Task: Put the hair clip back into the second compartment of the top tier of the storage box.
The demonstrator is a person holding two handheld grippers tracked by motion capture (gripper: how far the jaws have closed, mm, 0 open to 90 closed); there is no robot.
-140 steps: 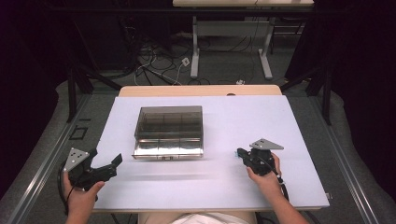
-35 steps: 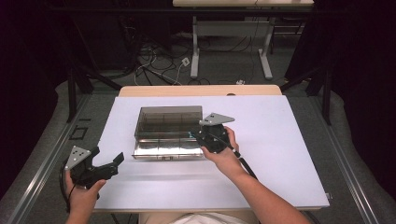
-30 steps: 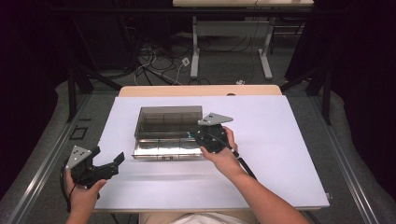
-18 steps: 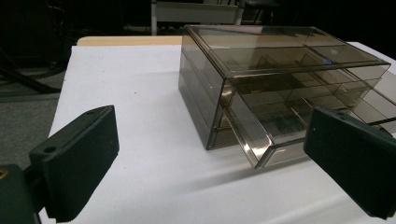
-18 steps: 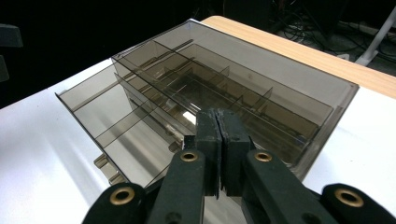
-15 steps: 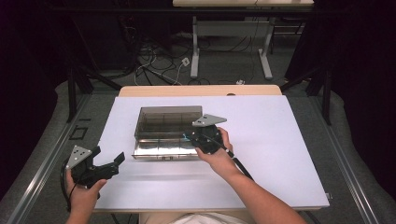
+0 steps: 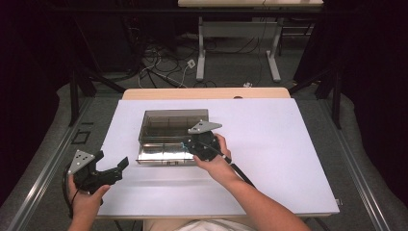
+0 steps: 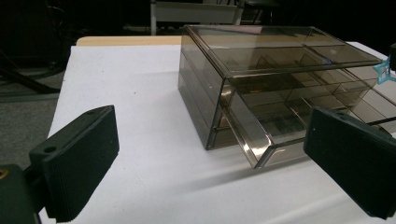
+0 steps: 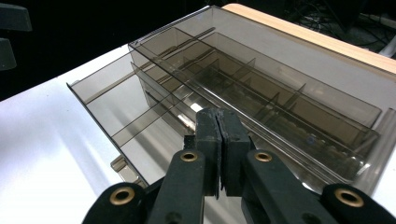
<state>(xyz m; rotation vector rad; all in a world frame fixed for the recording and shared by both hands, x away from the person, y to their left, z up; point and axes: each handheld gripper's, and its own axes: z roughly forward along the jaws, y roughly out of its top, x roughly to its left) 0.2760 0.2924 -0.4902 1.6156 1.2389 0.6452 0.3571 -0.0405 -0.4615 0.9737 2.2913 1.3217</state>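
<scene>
A smoky see-through plastic box (image 7: 172, 134) with drawers sits a little left of the middle of the white table (image 7: 288, 144), and everything else is easiest placed from it. One drawer (image 8: 280, 126) is pulled part-way out of the box toward the person's side, and its inside is split by thin dividers into small compartments (I cannot tell whether anything lies in them).

The right gripper (image 7: 192, 144) is at the box's near right corner, over the pulled-out drawer, with the right hand (image 7: 216, 161) behind it and the forearm running back toward the table's near edge. In the right gripper view its jaws are pressed flat together, and no object can be seen between them; the tips (image 9: 218, 126) hover just above the drawer's compartments. A small light-blue bit shows beside this gripper at the box's right edge; too small to say what it is.

The left gripper (image 7: 113, 168) is well apart from the box, near the table's front-left corner, held in the left hand (image 7: 86, 199). Its jaws stand wide apart and hold nothing, aimed toward the box's open front.
</scene>
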